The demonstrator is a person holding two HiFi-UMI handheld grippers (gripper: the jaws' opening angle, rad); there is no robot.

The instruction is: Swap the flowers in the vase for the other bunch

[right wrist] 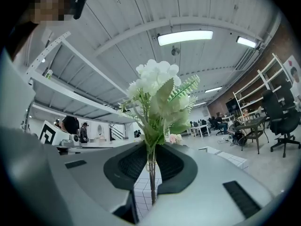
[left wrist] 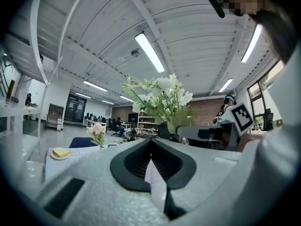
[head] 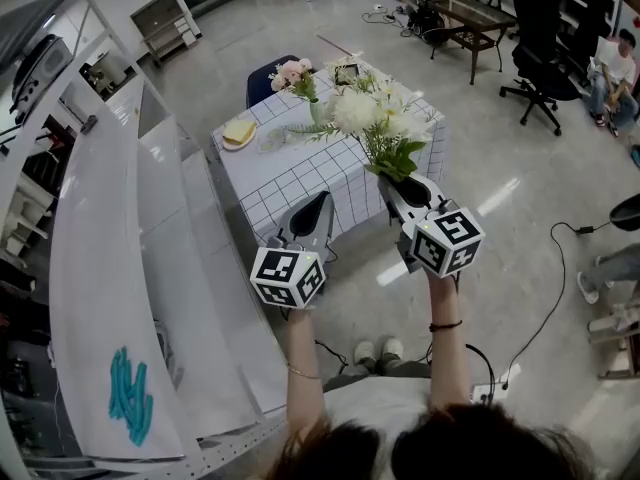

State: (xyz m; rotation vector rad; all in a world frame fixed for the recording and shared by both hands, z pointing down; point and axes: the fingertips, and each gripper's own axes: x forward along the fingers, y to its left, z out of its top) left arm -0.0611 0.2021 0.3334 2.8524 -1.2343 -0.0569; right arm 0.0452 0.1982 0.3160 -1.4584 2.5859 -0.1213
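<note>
A bunch of white flowers point(head: 375, 113) with green leaves stands upright in my right gripper point(head: 393, 184), whose jaws are shut on its stems point(right wrist: 151, 173). I hold it in the air at the near right corner of the checkered table point(head: 290, 183). A small vase point(head: 318, 111) on the table's far side holds pink flowers point(head: 293, 72). My left gripper point(head: 318, 204) hovers level beside the right one, shut with nothing in it. In the left gripper view, the white bunch point(left wrist: 162, 100) is to the right and the pink flowers point(left wrist: 98, 131) are far off at left.
A plate point(head: 238, 133) with a yellow piece lies on the table's left part. A blue chair point(head: 268, 80) stands behind the table. A white shelving unit point(head: 110, 268) runs along my left. Office chairs point(head: 540, 38) and a wooden table point(head: 470, 18) stand at far right.
</note>
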